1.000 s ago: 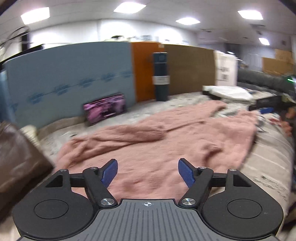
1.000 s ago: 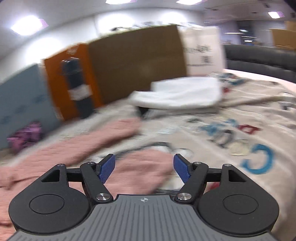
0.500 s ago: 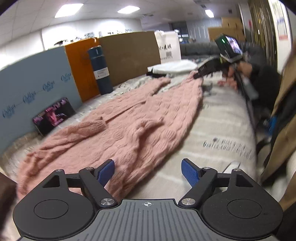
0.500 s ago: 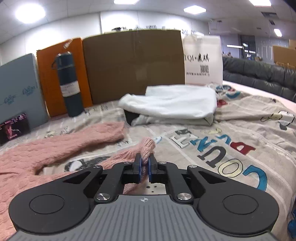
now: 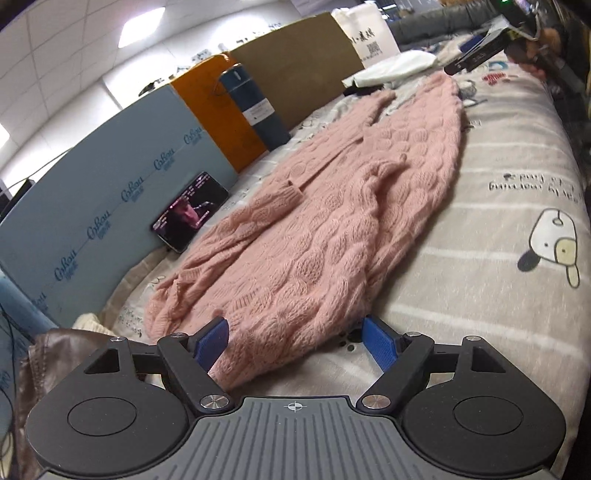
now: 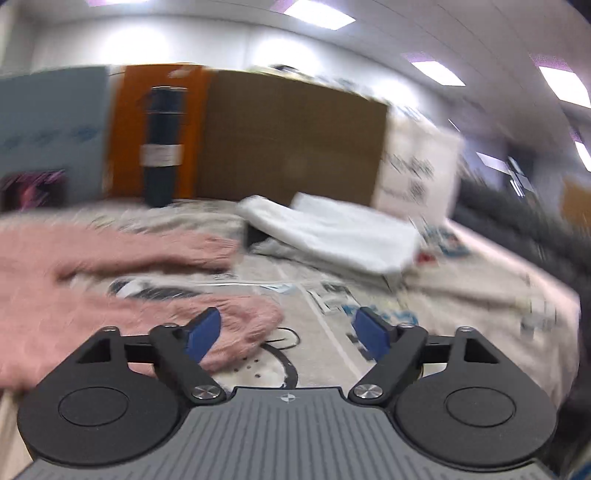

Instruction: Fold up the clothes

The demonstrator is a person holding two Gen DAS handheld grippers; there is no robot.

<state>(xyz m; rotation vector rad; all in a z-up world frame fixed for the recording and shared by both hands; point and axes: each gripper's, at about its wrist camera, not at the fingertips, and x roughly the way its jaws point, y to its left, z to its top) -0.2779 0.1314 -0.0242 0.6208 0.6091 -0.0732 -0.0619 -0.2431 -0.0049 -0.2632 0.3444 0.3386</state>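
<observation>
A pink knitted cardigan (image 5: 332,221) lies stretched along a printed bed sheet (image 5: 498,240). My left gripper (image 5: 295,341) is open, low over the sheet, with the cardigan's near hem between its blue pads. In the blurred right wrist view my right gripper (image 6: 288,336) is open and empty; the cardigan's far corner (image 6: 236,325) lies just by its left pad, and a pink sleeve (image 6: 147,251) lies further left. The right gripper also shows in the left wrist view at the far end of the cardigan (image 5: 476,55), held by a hand.
A folded white cloth (image 6: 332,232) lies behind the cardigan's far end. A blue flask (image 5: 255,107), orange, brown and blue boards (image 5: 110,192), a white bag (image 5: 373,33) and a lit phone (image 5: 190,216) line the back. A brown leather item (image 5: 33,369) sits at left.
My right gripper, shut on the cardigan's corner half a second ago, has opened and let it drop. My left gripper has moved down to the near hem.
</observation>
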